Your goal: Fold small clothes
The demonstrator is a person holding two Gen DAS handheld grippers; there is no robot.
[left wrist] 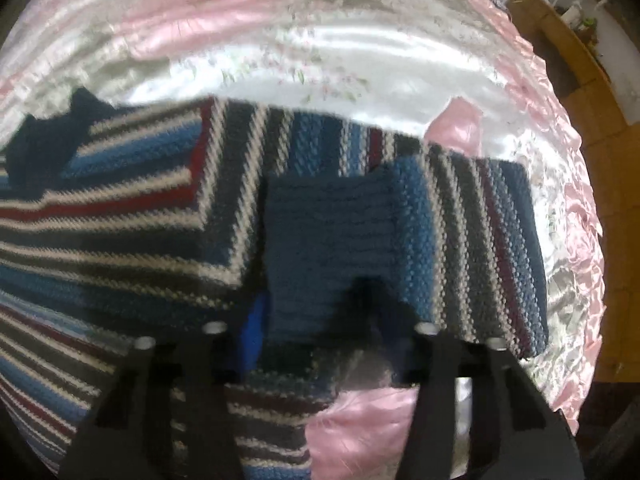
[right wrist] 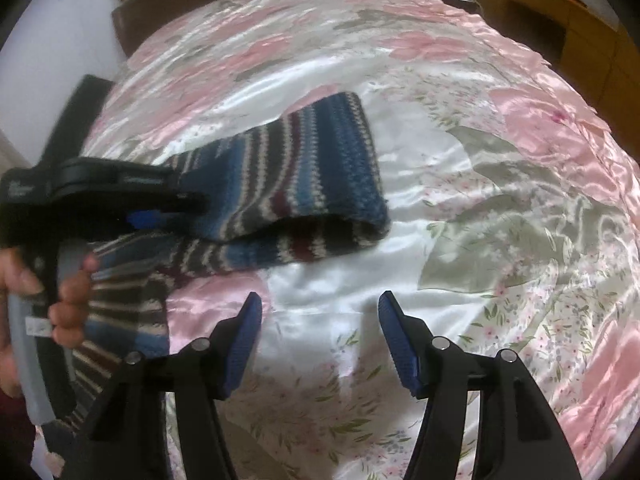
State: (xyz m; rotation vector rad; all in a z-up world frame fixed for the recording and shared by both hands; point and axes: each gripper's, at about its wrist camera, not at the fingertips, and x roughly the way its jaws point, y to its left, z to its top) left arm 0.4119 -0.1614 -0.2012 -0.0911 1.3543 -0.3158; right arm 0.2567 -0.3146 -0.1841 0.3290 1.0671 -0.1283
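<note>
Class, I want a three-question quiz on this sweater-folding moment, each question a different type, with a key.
1. True or false: the right hand-held gripper is shut on the striped sweater.
2. Which hand-held gripper grips the sweater's sleeve: A) left, B) right, C) neither?
3. Fill in: the sweater lies on a pink and white floral ____.

Key
1. False; its jaws stand open over the bedspread.
2. A; the left hand-held gripper is clamped on the sleeve.
3. Bedspread.
</note>
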